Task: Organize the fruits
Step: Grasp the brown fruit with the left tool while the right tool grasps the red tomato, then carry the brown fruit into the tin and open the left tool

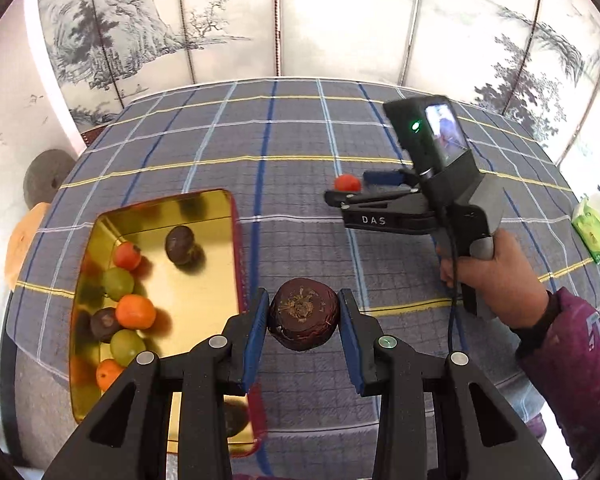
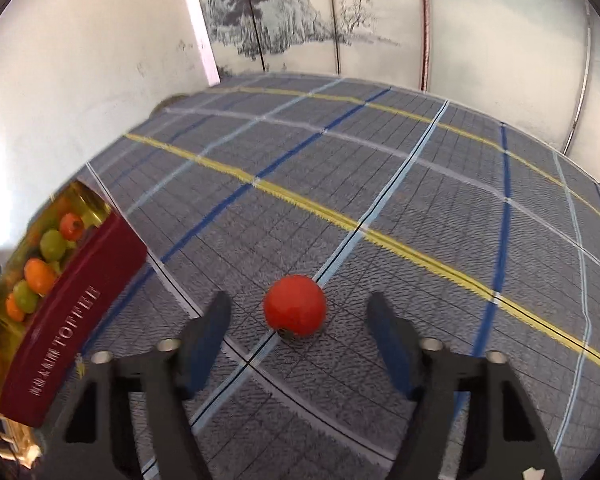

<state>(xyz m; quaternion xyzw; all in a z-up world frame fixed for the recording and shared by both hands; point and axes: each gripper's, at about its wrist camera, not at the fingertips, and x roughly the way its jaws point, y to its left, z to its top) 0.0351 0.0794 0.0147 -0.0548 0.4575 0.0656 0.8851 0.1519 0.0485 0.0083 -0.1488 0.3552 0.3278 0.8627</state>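
Plaid-covered table with a tin, one tomato and a wipes pack

The table (image 1: 284, 128) wears a grey cloth crossed by blue, white and yellow lines. A gold-lined red toffee tin (image 1: 236, 240) of fruit sits on its left part, a small red tomato (image 2: 295, 305) lies alone mid-cloth, well apart from it, and a green wipes pack (image 1: 591, 229) rests at the right edge.

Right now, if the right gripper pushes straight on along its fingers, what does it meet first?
Most likely the small round red fruit on the grey checked tablecloth: it lies just ahead of the right gripper, centred between open jaws. Depth is unclear.
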